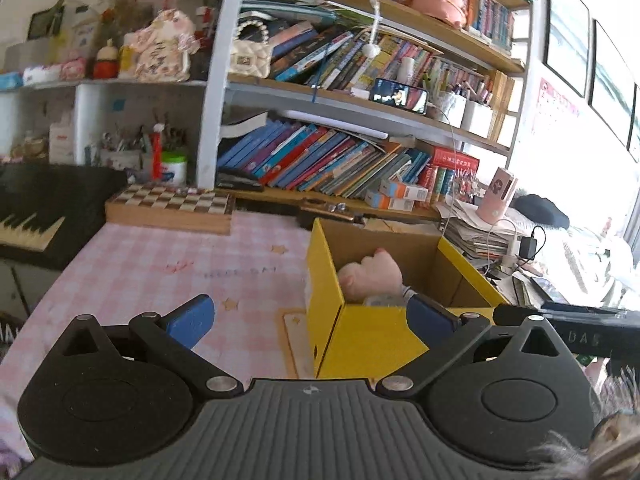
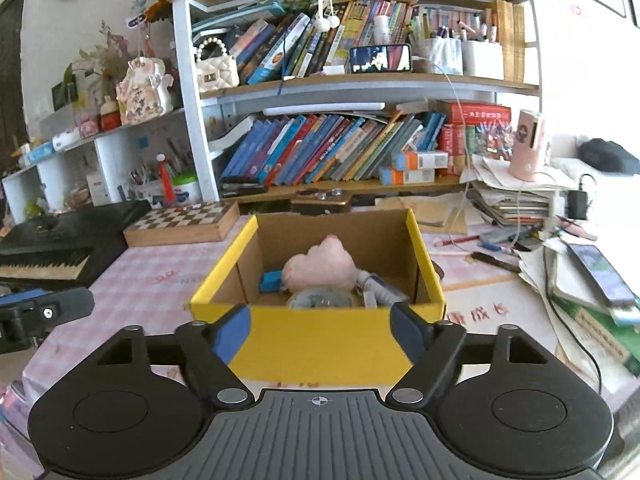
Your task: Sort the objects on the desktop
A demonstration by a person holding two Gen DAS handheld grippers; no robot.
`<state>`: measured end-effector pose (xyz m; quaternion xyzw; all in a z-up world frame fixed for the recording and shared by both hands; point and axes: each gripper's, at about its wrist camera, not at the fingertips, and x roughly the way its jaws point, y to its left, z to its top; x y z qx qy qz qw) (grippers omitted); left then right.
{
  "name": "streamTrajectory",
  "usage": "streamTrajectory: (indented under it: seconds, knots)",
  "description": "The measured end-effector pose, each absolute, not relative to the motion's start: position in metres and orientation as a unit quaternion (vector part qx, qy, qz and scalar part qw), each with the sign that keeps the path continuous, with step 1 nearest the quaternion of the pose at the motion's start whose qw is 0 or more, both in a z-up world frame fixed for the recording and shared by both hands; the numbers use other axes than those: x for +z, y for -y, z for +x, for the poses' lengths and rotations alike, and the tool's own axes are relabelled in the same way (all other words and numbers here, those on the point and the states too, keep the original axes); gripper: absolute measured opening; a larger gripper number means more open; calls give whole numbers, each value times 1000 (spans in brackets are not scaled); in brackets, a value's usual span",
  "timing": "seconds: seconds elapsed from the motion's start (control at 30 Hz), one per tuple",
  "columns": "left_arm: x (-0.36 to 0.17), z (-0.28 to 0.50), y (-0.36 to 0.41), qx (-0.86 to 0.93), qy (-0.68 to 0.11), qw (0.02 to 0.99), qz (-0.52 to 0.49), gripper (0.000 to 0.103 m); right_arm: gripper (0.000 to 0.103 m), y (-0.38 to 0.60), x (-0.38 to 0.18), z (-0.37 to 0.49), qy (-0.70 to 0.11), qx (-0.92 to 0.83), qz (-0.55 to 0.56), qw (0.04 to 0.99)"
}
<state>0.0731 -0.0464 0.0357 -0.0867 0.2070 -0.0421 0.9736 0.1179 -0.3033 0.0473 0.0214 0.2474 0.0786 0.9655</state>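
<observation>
right gripper point(image 2: 318, 330) spread wide, nothing between pads, hanging just in front of yellow box point(image 2: 320, 344). left gripper point(image 1: 312, 322) also fully spread, empty, at box's left front corner. inside box: pink plush toy point(image 2: 320, 266) in middle, blue block point(image 2: 270, 281) left of it, small tube point(image 2: 376, 286) right of it. plush looks soft, light, squashy; pinch body, not limb. box is thin cardboard, light, walls flex; likely best taken by rim. pens point(image 2: 496, 262) loose on table right of box, thin, may roll.
</observation>
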Motion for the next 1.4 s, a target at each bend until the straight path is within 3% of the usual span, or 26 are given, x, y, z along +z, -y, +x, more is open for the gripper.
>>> streamTrajectory:
  seconds: [0.4,1.4]
  knots:
    - [13,10,29,-42,-234,969,-70,103,99,266,26,49,-280,34,31,959]
    - [3,-33,12,-39,-262,963,-52,103,102,228,12,10,-311,31,-14,950]
